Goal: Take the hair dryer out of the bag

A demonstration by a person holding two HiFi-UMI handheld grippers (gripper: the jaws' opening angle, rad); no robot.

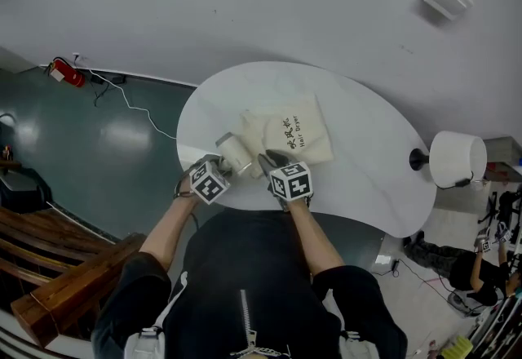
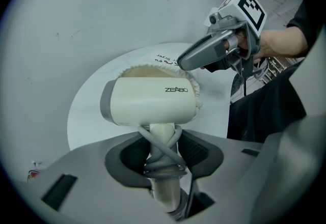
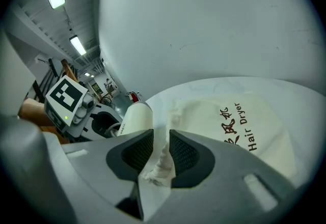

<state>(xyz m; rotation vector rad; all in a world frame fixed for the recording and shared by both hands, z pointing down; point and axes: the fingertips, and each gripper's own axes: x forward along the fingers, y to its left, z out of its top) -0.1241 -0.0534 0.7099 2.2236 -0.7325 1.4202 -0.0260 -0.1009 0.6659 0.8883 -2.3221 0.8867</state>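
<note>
A cream hair dryer [image 2: 150, 101] with a grey end cap hangs above the white table [image 1: 367, 161], its grey cord wound round the handle. My left gripper [image 2: 163, 154] is shut on that handle. In the head view the hair dryer [image 1: 235, 152] is just left of the cream drawstring bag [image 1: 289, 133], which lies flat and is printed "Hair Dryer". The dryer's front end is level with the bag's ruffled mouth [image 2: 153, 69]. My right gripper [image 3: 161, 149] stands open, with a bunched fold of the bag's rim [image 3: 162, 159] loose between its pads. The bag [image 3: 239, 126] spreads out beyond it.
A white lamp [image 1: 457, 159] on a black stand is beside the table's right edge. A red fire extinguisher [image 1: 65, 72] and a cable lie on the green floor at the left. Wooden benches [image 1: 57, 268] are at lower left; a person [image 1: 481, 268] crouches at lower right.
</note>
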